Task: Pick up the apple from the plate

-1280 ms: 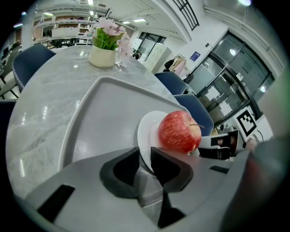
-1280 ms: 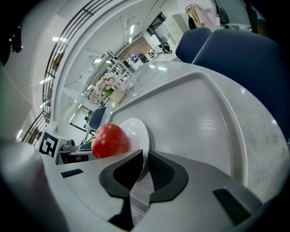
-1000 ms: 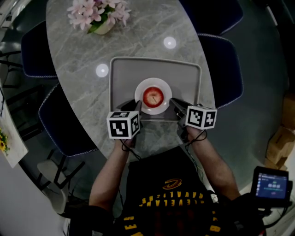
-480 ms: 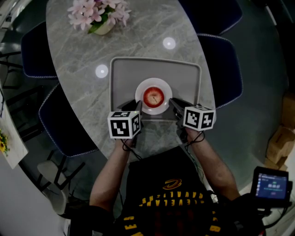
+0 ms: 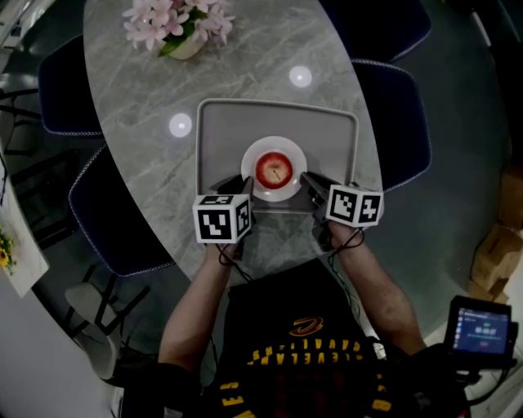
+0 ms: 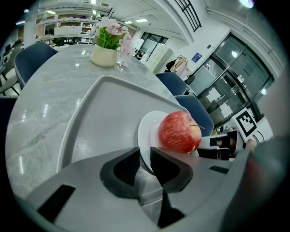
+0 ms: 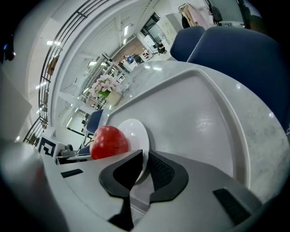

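Left gripper sits at the near-left edge of the plate, its jaws drawn to a narrow gap with the white rim running down between them; they appear to pinch it, though actual contact is hard to confirm. At the plate's centre rests the red apple, upright with its stem showing, touched by neither tool. The plate stands in the near half of a grey tray on the marble table, with a pot of pink flowers well beyond the plate. At the plate's near-right edge, the right gripper mirrors the first, its jaws equally narrow around the rim.
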`<state>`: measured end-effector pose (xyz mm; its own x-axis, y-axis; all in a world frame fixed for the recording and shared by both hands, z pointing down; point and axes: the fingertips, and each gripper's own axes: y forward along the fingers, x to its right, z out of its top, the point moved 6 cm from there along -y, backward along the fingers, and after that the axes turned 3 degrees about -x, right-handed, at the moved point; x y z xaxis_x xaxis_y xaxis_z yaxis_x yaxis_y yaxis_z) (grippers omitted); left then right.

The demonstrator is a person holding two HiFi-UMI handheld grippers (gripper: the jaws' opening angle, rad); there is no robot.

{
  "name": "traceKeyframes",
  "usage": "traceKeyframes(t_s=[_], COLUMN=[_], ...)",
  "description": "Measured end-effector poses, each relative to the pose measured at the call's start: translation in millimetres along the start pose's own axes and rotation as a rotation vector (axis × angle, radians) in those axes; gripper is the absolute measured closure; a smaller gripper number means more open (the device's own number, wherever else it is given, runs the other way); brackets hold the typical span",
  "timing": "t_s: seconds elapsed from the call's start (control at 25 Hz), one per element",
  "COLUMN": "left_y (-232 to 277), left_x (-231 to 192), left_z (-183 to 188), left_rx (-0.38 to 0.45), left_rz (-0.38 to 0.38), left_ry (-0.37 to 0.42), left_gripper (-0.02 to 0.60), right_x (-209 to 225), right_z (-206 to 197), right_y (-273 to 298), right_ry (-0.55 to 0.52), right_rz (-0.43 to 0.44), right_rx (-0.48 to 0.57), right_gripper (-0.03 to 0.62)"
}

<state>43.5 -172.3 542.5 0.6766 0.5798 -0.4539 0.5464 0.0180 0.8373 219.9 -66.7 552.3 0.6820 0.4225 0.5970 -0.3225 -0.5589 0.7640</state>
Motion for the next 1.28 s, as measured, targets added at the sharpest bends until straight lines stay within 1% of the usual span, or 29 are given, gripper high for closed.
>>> traceKeyframes(t_s=[0.44,0.8,1.0,1.28], left_y=[-2,-5,-3,-9], left_x=[0,-1,-3,0], left_z=[-1,-3,-4,-3], left_rx=[-0.008,0.000,0.012,0.048], left_rz=[-0.003,-0.016,-0.052,-0.074], left_ry=[-0.004,-0.037,-0.100,-0.242], left_gripper=[0.511,0.511,0.518,0.528], right_x=[1,-4,-4,-8], right_z=[2,8,8,20], right_y=[0,-2,-2,-10], right_ry=[0.063,0.042,0.033,-0.009], right_rz=[0.002,0.017,0.033,0.072], right_rx=[-0.002,-0.026,-0.041,-0.075], right_gripper=[0.551,0.553,0.553,0.553])
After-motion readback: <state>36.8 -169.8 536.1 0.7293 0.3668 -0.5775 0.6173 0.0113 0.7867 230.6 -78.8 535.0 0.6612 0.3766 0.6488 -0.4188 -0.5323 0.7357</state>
